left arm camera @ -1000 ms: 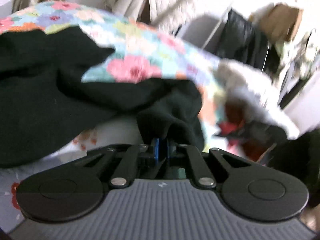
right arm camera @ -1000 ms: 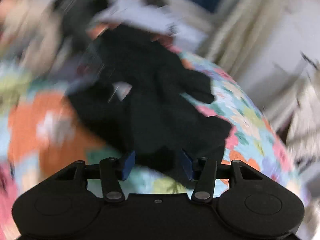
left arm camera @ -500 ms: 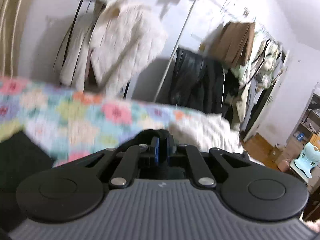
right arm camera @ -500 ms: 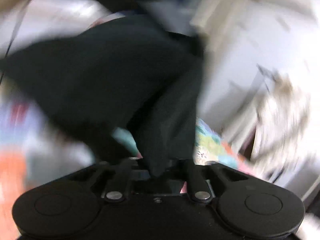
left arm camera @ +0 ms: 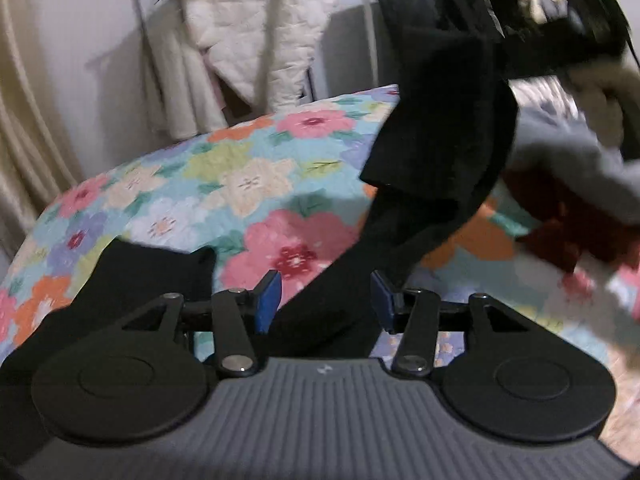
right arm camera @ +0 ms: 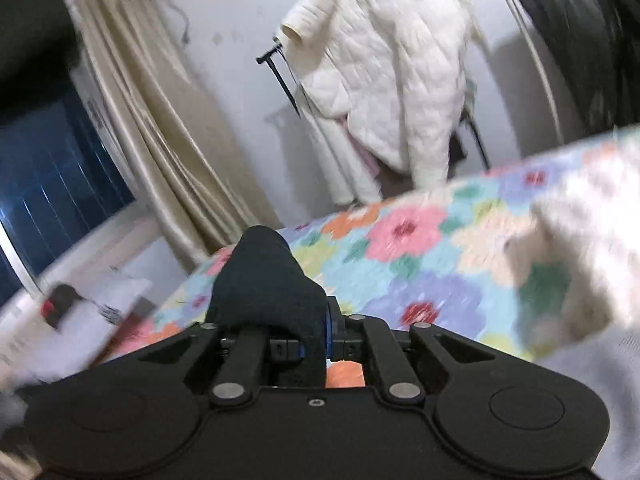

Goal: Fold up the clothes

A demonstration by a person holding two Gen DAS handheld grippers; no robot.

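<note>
Overhead, the black garment [left arm camera: 440, 148] hangs above the floral bed [left arm camera: 240, 184]. Left claw [left arm camera: 326, 300] gapes apart; right claw [right arm camera: 316, 344] is clamped on the garment.

I can read no words, numbers or brand names anywhere. The only mark is a tiny pale emblem on the ribbed grey housing [left arm camera: 320, 420] of my left tool in the left wrist view, too small to make out.
</note>
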